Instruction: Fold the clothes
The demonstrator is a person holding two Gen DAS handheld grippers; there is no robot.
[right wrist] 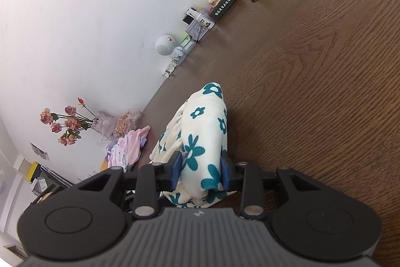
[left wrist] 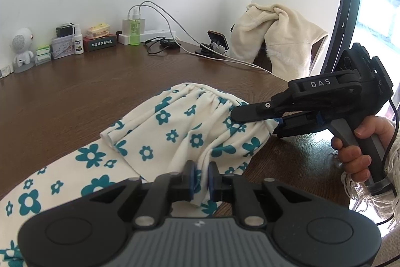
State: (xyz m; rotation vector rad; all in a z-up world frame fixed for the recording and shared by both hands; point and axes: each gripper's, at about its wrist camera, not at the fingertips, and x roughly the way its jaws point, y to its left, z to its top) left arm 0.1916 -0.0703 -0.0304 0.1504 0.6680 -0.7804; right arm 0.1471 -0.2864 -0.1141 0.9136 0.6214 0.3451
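On table [left wrist: 87, 81], both grippers pinch floral garment [left wrist: 175, 126].

Left wrist view: taken close over the left gripper [left wrist: 201, 175], faced across the wooden table [left wrist: 87, 84] toward the white wall; the right gripper [left wrist: 252, 114] is seen at right.
Right wrist view: taken close over the right gripper [right wrist: 200, 173], rolled sideways, faced along the table.
Shared: the floral garment [left wrist: 175, 131], the green bottle [left wrist: 135, 32] and the robot-shaped figurine [left wrist: 23, 49].
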